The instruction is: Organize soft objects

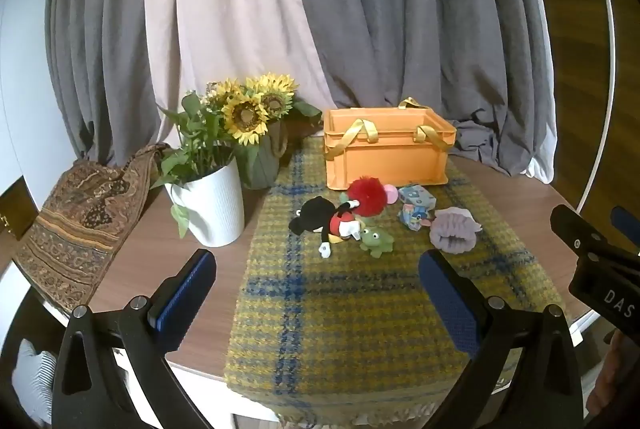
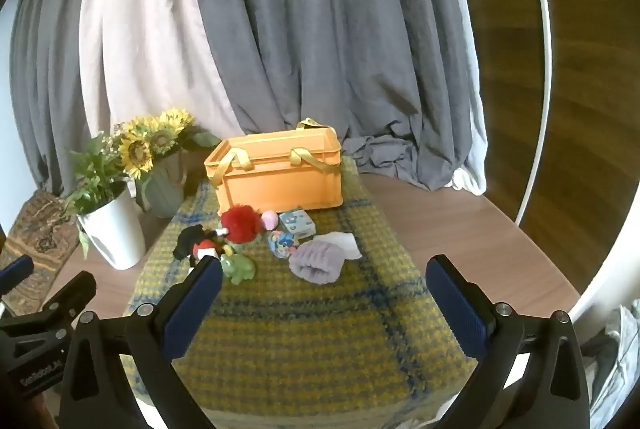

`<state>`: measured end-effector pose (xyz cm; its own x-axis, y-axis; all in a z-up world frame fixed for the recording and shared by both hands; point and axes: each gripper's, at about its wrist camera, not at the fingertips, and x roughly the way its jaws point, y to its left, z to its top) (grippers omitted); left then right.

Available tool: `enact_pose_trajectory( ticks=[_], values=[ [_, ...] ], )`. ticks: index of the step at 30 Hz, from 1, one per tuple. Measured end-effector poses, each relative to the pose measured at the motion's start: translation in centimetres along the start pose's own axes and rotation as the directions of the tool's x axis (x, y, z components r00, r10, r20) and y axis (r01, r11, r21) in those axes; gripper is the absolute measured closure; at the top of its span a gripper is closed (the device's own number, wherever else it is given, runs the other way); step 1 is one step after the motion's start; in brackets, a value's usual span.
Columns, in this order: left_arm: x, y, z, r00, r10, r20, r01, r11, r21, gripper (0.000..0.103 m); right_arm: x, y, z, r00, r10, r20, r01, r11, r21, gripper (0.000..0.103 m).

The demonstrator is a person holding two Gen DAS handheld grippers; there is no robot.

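Right wrist view, left claw (image 2: 8,293) cut off, mouse plush (image 2: 192,243) half hidden

The crate (image 1: 386,153) hides its own inside from both cameras. The red pompom (image 1: 365,197) covers most of a pink toy (image 1: 392,194). In the right view, a blue fingertip (image 2: 208,279) overlaps the mouse doll (image 2: 196,245); a white cloth (image 2: 344,243) lies partly behind the purple band (image 2: 316,263).

Round wooden table against heavy drapes

You faced grey curtains (image 1: 420,9) with a pale pink curtain (image 1: 224,9) between them, daylight glowing through; the table (image 2: 460,229) carried a yellow-blue plaid runner (image 1: 352,309), and dark wood flooring (image 2: 580,69) lay to your right.
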<state>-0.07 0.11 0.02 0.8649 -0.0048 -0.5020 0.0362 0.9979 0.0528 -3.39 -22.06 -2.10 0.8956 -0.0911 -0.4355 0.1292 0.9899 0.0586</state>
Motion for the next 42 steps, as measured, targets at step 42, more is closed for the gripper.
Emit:
enact_pose_trajectory(
  ticks=[42],
  values=[
    [0.4, -0.4, 1.2, 1.000, 0.001, 0.005, -0.001, 1.000, -0.005, 0.000, 0.1, -0.3, 0.9, 0.999, 0.007, 0.031, -0.007, 1.000, 0.016, 0.000]
  ],
)
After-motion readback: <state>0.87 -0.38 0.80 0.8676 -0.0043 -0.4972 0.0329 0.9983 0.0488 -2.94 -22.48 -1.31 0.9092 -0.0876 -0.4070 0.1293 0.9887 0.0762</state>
